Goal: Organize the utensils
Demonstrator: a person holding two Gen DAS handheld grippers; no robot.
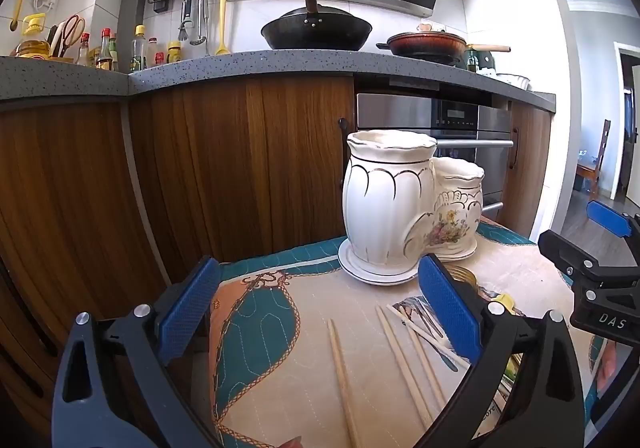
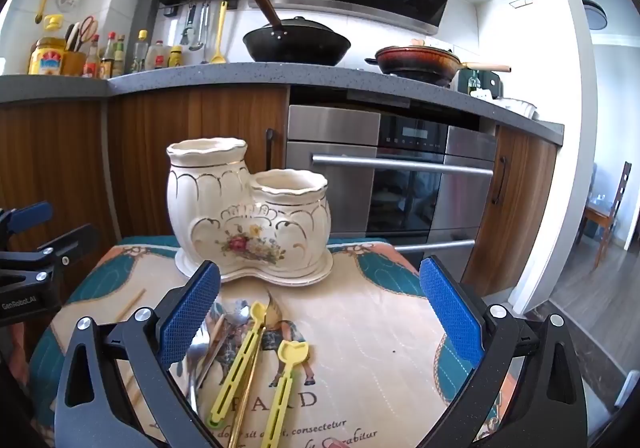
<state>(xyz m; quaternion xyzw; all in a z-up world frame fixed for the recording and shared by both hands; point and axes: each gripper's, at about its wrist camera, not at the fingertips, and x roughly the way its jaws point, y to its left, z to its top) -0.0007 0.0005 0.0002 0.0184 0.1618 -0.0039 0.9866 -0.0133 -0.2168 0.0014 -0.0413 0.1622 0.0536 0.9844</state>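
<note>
A white ceramic two-pot utensil holder with gold trim and flowers stands on its saucer at the far side of a small cloth-covered table. Both pots look empty. Several wooden chopsticks lie on the cloth between the blue pads of my left gripper, which is open and holds nothing. Two yellow utensils, a gold-coloured one and a metal fork lie below my right gripper, also open and empty. Each gripper shows at the edge of the other's view.
Behind the table run wooden cabinets, a steel oven and a grey counter with a black wok, a red pan and bottles. A doorway with a wooden chair opens at right.
</note>
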